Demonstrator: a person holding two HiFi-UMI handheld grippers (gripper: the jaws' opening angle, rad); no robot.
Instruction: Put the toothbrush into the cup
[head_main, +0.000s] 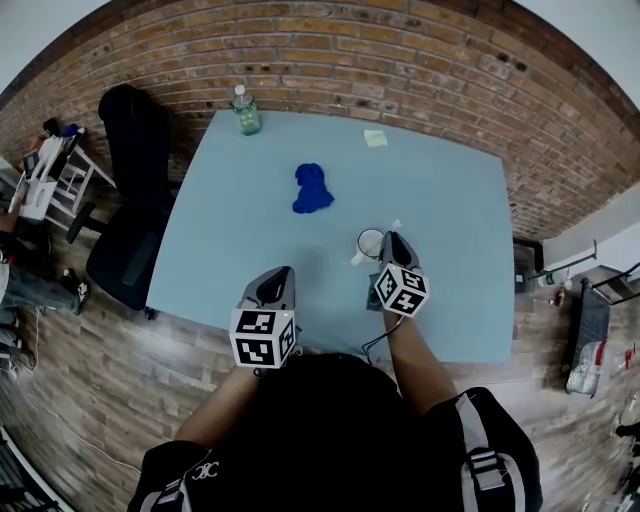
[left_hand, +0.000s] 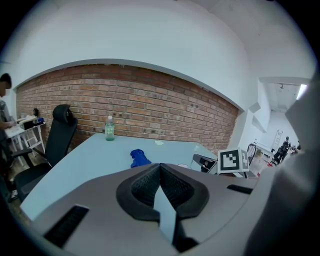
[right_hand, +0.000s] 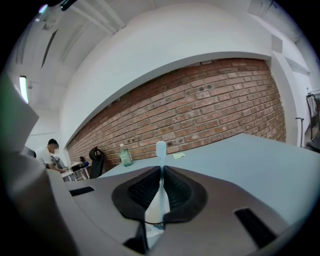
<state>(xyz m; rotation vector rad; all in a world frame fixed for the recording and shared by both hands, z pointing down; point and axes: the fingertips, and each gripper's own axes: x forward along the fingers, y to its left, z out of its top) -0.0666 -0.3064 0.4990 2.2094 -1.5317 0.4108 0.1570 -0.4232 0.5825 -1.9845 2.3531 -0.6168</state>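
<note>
Poking beyond the right gripper (right_hand: 161, 172), pale slim toothbrush (right_hand: 160, 149)

No legible txt, nos. or brand anywhere. Only b/w square markers on cubes (head_main: 262, 338) of left claw (head_main: 280, 275) & right claw (head_main: 392, 240) (patterns, not letters). Bottle (head_main: 246, 110) label at far bench (head_main: 450, 220) edge too small to read; yellow note (head_main: 375, 138) likewise.

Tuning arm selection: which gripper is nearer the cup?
Right. The right gripper, shut on the toothbrush, is just beside the cup; the left gripper, shut and empty, sits well off to its left.
</note>
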